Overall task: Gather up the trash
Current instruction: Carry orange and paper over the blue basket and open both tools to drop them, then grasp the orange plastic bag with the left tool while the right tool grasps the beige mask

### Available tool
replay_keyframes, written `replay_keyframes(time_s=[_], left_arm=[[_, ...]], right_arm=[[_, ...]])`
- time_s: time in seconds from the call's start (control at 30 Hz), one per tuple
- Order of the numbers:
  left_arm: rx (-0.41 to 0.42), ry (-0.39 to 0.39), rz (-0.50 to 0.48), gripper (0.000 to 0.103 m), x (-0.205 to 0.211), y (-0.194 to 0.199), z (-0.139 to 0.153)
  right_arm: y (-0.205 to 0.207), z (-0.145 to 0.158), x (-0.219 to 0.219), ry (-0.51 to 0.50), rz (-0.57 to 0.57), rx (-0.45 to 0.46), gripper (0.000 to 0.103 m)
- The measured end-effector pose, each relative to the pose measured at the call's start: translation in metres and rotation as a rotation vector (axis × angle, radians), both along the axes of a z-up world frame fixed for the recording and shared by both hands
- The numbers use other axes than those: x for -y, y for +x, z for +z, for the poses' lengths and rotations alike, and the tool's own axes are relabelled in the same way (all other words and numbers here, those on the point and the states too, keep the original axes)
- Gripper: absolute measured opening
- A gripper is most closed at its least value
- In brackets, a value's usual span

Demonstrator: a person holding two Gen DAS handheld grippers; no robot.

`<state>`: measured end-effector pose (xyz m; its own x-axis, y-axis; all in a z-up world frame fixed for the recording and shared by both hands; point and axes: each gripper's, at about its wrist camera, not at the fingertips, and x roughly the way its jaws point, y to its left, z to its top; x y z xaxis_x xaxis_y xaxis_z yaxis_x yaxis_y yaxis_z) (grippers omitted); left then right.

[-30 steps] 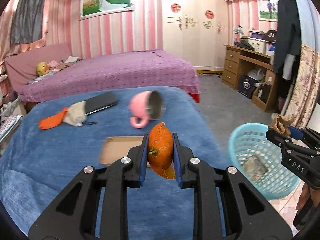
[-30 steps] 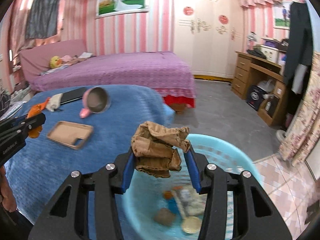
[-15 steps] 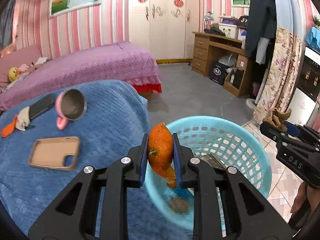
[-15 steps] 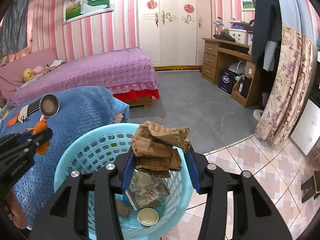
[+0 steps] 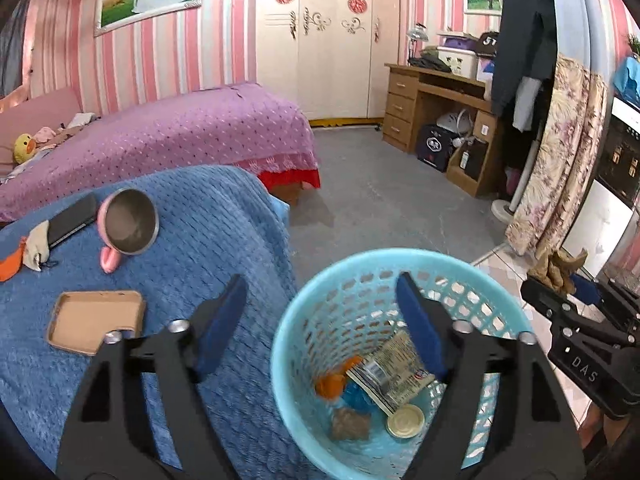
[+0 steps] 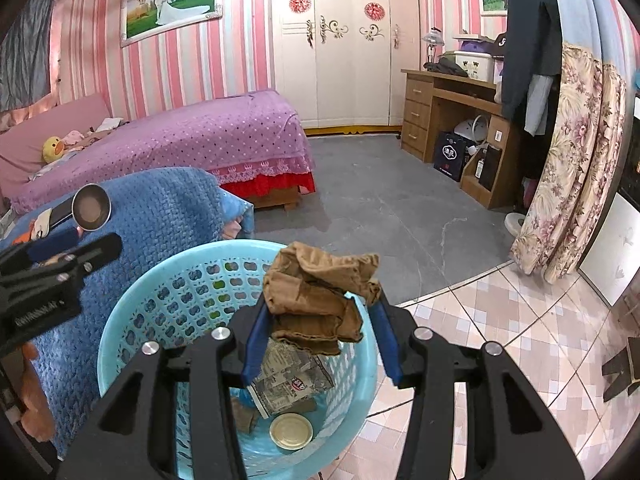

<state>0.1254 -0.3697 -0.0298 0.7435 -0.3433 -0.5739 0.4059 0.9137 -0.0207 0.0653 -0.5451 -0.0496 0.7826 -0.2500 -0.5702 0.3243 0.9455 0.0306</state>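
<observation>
Currently over the light blue basket (image 5: 308, 332): left tool (image 5: 320, 312), jaws just opened wide, nothing between them. Orange peel (image 5: 331, 385) lying at the basket bottom, beside a printed wrapper (image 5: 390, 376), a round lid (image 5: 405, 421) and a brown lump (image 5: 351, 424). Right tool (image 6: 320, 332) clamped on a crumpled brown paper wad (image 6: 316, 300), held above the basket rim (image 6: 120, 320), not released. Basket standing on the floor, just beside the right edge of the blue-covered bed (image 5: 208, 240). On that cover: pink mug (image 5: 128, 228) on its side near the far edge, tan phone case (image 5: 94, 320) toward the near edge, dark phone (image 5: 74, 218) and a pale cloth (image 5: 36, 246) near the far left corner.
</observation>
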Motion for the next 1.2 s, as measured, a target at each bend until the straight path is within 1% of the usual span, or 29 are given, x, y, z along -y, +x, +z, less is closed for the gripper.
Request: replay_keyframes(time_s=[0.03,0.1,0.17,0.27,0.5,0.57,0.6,0.63,0.67,0.73,0.83,1.0,1.2], left_arm=[[0.005,-0.002,0.011,0.086,-0.004,0.001,0.002],[0.025,-0.009,0.048,0.096,-0.017,0.003,0.008],[0.035,-0.018,0.059,0.097,-0.026,0.005,0.011],[0.051,-0.005,0.091,0.097,-0.043,0.008,0.014],[0.071,-0.001,0.150,0.097,-0.076,0.013,0.019],[0.074,-0.012,0.164,0.097,-0.086,0.015,0.021],[0.076,-0.015,0.169,0.097,-0.089,0.015,0.021],[0.078,-0.019,0.176,0.097,-0.096,0.016,0.022],[0.080,-0.019,0.180,0.097,-0.100,0.016,0.022],[0.085,-0.017,0.189,0.097,-0.110,0.017,0.022],[0.094,-0.009,0.201,0.097,-0.123,0.019,0.022],[0.103,-0.013,0.231,0.097,-0.149,0.024,0.025],[0.114,-0.015,0.269,0.097,-0.187,0.033,0.033]], right_arm=[[0.001,0.000,-0.001,0.000,0.001,0.001,0.046],[0.000,-0.002,-0.004,0.002,0.003,0.006,0.046],[0.002,-0.003,-0.007,0.005,0.006,0.010,0.046],[0.006,-0.004,-0.013,0.008,0.012,0.019,0.047],[0.020,0.002,-0.034,-0.003,0.030,0.050,0.049],[0.025,0.004,-0.039,-0.009,0.030,0.053,0.056],[0.028,0.004,-0.042,-0.012,0.029,0.058,0.067],[0.030,0.005,-0.044,-0.015,0.027,0.062,0.075],[0.032,0.005,-0.046,-0.021,0.024,0.063,0.077],[0.036,0.007,-0.051,-0.027,0.022,0.066,0.085],[0.039,0.009,-0.059,-0.028,0.010,0.080,0.095],[0.047,0.009,-0.075,-0.039,0.007,0.067,0.098],[0.058,0.015,-0.104,-0.059,0.023,0.063,0.098]])
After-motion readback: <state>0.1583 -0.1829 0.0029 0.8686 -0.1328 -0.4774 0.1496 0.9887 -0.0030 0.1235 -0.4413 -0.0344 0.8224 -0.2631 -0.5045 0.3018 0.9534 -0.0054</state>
